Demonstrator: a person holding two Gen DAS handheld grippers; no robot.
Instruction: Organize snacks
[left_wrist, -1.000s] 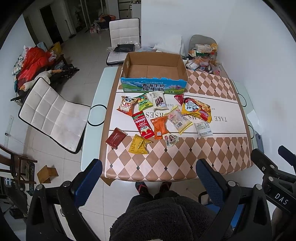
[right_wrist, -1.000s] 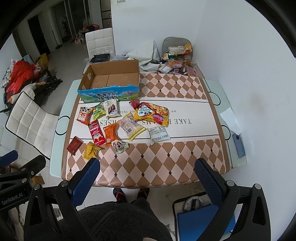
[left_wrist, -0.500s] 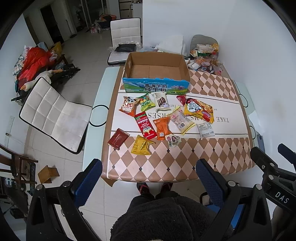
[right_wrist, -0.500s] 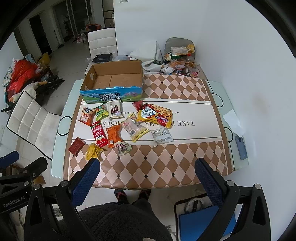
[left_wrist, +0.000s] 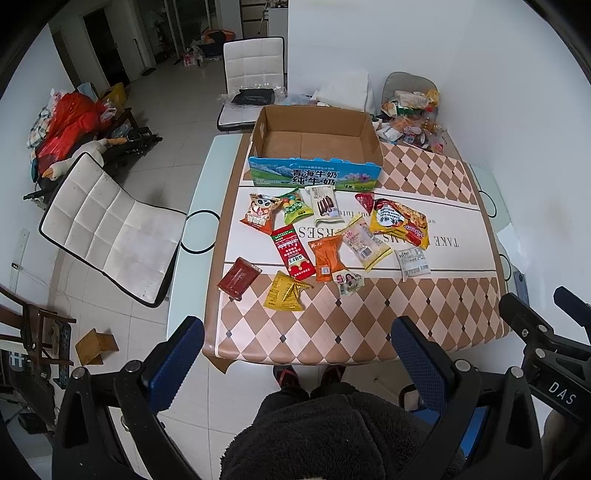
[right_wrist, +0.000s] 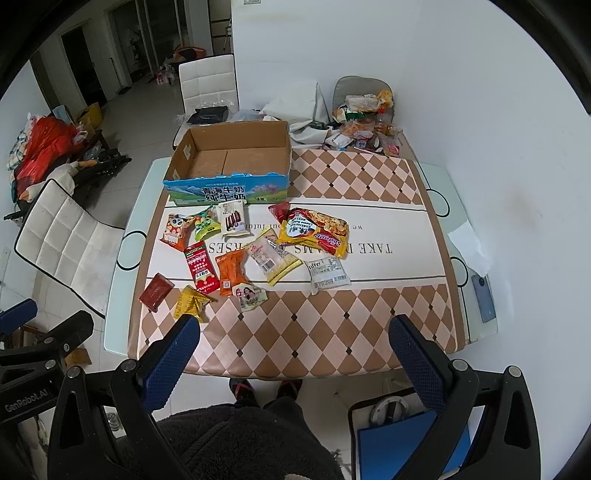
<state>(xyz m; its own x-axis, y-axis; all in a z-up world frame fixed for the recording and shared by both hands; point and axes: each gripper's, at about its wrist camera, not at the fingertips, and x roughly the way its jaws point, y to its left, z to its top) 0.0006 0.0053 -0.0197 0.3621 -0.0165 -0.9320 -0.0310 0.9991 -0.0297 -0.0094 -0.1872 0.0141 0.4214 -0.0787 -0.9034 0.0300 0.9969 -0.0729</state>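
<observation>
— Both grippers are held high and back from the near edge of the table (left_wrist: 369, 332), over the person's lap. The left gripper (left_wrist: 295, 354) has its blue pads spread wide with nothing between them, and the right gripper (right_wrist: 291, 347) is just the same.

— So nothing's been picked up. Where are the snacks?

— Scattered in a loose cluster across the middle of the table, all lying flat. The cardboard box (left_wrist: 316, 147) sits just beyond them, open, and looks empty. Every packet lies forward of and below the fingers.

— Which would you go for first?

— My guess is a near one. The yellow packet (left_wrist: 285, 291) and the dark red packet (left_wrist: 238, 277) sit at the near left of the cluster, so the left hand looks closer to those. The clear white packet (right_wrist: 327, 273) lies near right, more in line with the right hand.

— And the big one?

— The yellow noodle bag (right_wrist: 314, 230) lies further off, its long axis slanting from far left to near right. Fingers would want to close across its short side.
</observation>
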